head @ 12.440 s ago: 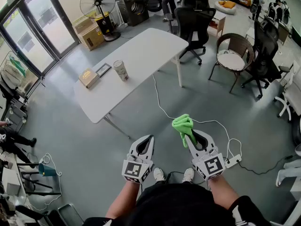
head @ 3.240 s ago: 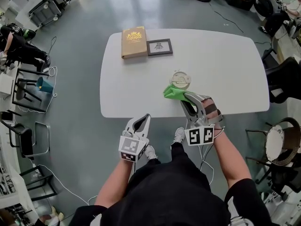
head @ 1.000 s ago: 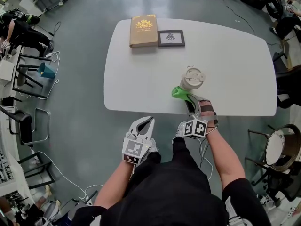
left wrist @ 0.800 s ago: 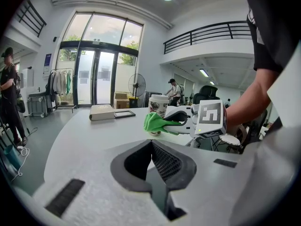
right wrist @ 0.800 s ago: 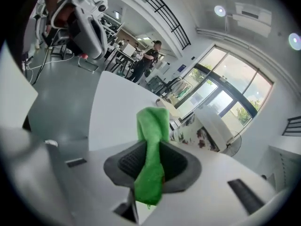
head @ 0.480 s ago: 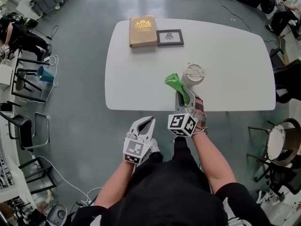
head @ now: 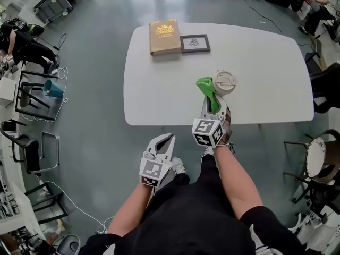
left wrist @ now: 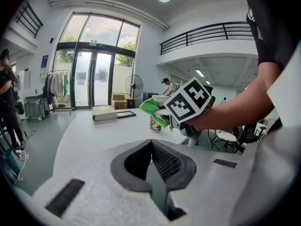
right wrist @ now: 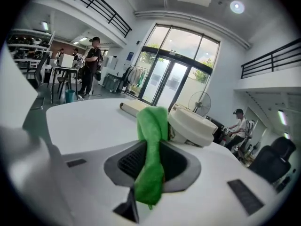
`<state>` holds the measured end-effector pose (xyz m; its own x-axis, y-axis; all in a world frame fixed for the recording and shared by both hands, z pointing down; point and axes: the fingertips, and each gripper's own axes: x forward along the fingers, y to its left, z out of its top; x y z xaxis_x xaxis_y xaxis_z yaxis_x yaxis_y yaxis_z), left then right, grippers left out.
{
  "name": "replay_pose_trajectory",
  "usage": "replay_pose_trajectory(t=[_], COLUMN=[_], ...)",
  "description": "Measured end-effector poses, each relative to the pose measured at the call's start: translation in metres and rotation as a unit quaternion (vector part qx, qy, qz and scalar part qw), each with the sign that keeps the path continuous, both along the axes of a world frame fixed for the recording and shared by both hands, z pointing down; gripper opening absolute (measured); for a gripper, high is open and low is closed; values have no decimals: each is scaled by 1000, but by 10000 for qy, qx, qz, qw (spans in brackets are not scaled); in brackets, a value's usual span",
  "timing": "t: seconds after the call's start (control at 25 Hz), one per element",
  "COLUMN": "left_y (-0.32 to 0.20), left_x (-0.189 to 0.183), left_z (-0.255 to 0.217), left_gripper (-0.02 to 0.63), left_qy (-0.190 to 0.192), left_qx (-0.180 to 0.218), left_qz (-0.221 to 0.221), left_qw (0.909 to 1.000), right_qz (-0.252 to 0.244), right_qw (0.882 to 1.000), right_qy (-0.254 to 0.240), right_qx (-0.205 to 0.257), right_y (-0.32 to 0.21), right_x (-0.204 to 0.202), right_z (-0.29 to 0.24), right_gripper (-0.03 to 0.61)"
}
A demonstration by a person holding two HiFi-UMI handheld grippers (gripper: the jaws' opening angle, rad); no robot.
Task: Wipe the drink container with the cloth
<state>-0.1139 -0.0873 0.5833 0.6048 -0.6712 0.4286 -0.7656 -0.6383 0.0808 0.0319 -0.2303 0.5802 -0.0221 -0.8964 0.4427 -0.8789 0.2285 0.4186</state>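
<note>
The drink container (head: 224, 82), a paper cup with a white lid, stands upright on the white table (head: 159, 84) near its front edge. My right gripper (head: 211, 104) is shut on the green cloth (head: 206, 91), whose bunched end rests against the cup's left side. In the right gripper view the cloth (right wrist: 152, 149) hangs between the jaws with the cup's lid (right wrist: 193, 124) just right of it. My left gripper (head: 162, 144) hangs below the table edge, over the floor, shut with nothing in it. From the left gripper view the cup (left wrist: 154, 123) shows behind the cloth (left wrist: 153, 111).
A tan book (head: 164, 29) and a small dark picture frame (head: 195, 43) lie at the table's far edge. Dark chairs (head: 324, 86) stand to the right, and racks with a person (head: 21, 36) are at the left. A grey floor (head: 90, 142) surrounds the table.
The right gripper has carried the cloth rightward and forward, from the cup's lower left up against its left side. The left gripper has stayed low by the legs.
</note>
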Motion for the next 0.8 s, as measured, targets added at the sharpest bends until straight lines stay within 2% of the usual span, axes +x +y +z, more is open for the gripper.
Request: replay_pose_trajectory(t=[0.48,0.8], left_y=[-14,-7], left_x=[-9,-9], left_z=[-16,-7], left_gripper=[9,9], left_qy=[-28,-72], left_qx=[262,122], left_qz=[56,46], left_qw=[9996,9999], right_qz=[627,976], right_qw=[9936,9827], right_qy=[-648,-1034], right_qx=[-682,-1184], right_y=[-9,-15], right_x=[0,1], right_z=[46,78], right_gripper=[94,98])
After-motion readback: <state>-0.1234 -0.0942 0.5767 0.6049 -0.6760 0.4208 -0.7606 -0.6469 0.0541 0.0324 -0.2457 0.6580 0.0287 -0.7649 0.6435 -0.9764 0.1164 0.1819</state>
